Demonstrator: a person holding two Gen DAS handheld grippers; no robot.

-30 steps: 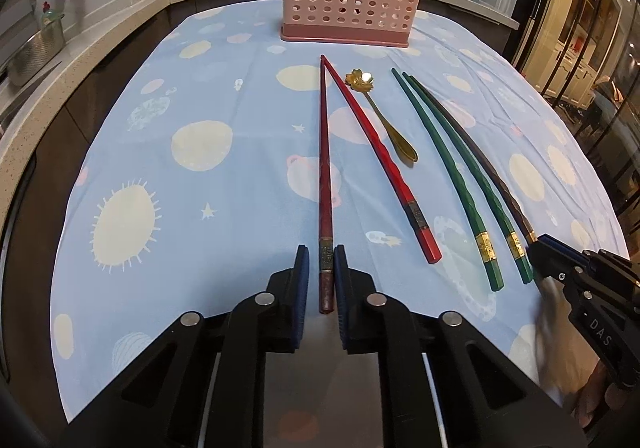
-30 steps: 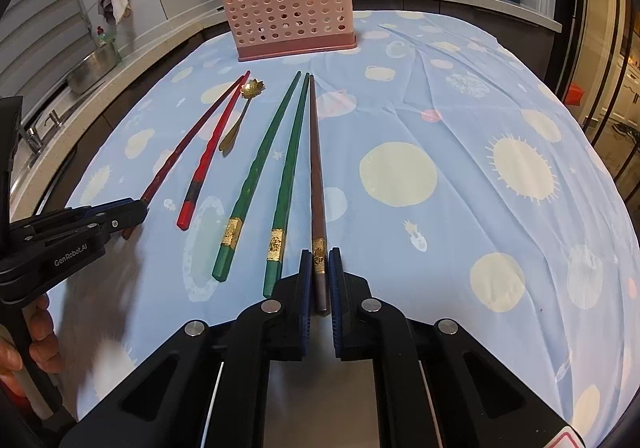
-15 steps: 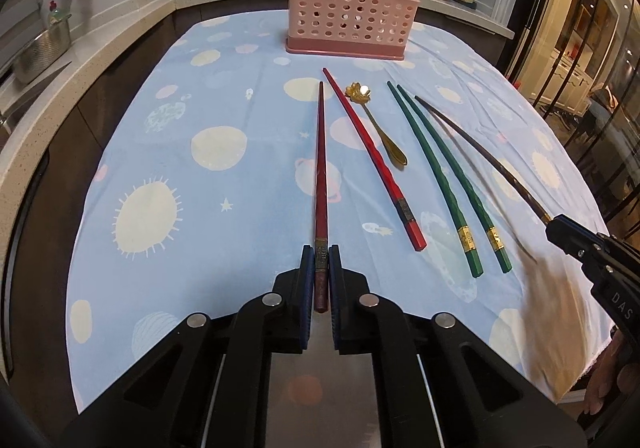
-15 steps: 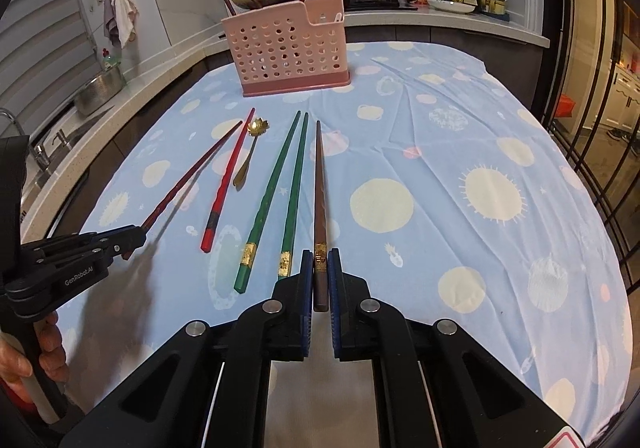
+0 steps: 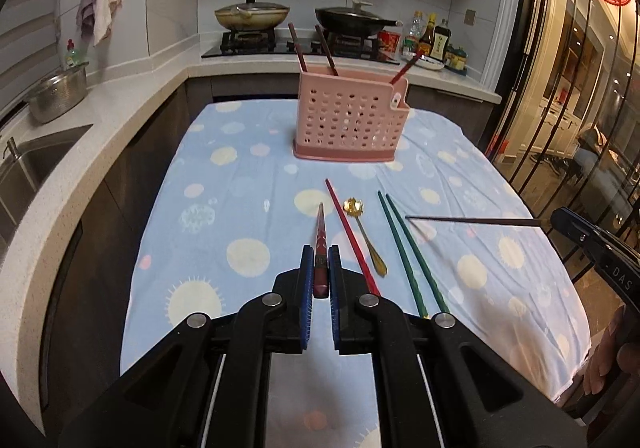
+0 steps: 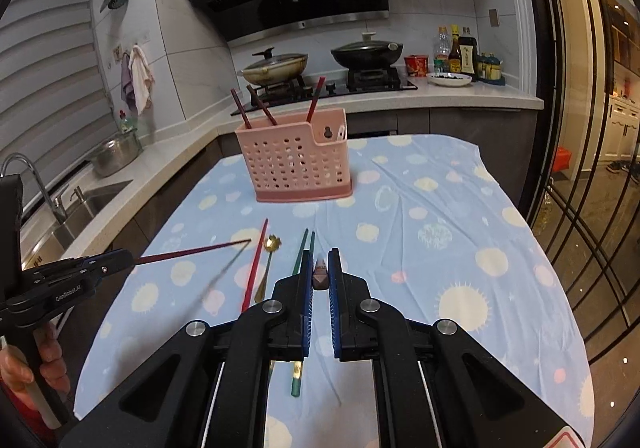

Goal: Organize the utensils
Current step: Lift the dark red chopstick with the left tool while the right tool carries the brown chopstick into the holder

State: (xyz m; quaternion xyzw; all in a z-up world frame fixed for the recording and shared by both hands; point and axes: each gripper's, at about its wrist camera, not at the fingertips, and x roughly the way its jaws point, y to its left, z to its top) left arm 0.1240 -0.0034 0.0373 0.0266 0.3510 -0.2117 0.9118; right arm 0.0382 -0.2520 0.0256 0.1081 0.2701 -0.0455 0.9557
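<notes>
From the left wrist view, a table with a blue cloth (image 5: 248, 176) full of pale dots and suns stands in a kitchen, with a white counter (image 5: 120, 96) bending around it, a sink (image 5: 24, 164) at the left, and two pans on the stove (image 5: 296, 42) at the back. The left gripper (image 5: 320, 268) pinches a dark red chopstick (image 5: 320, 236) that points up and away, off the cloth. The pink basket (image 5: 348, 120) stands at the far end with three sticks poking out. On the cloth lie a red chopstick (image 5: 348, 232), a gold spoon (image 5: 366, 236) and two green chopsticks (image 5: 408, 252); their near ends hide behind the gripper. At the right edge the other gripper holds a thin brown chopstick (image 5: 472, 220) level in the air. From the right wrist view, the same blue cloth (image 6: 440, 208) and counter (image 6: 400, 98) show, with glass doors (image 6: 580, 168) at the right. The right gripper (image 6: 320, 276) is squeezed on the brown chopstick (image 6: 320, 272), seen end-on, so only its stubby end shows. The left gripper (image 6: 120, 260) comes in from the left edge, and its red stick (image 6: 192, 250) looks blurry near the tip. The green sticks (image 6: 304, 248) are mostly hidden behind the fingers.
</notes>
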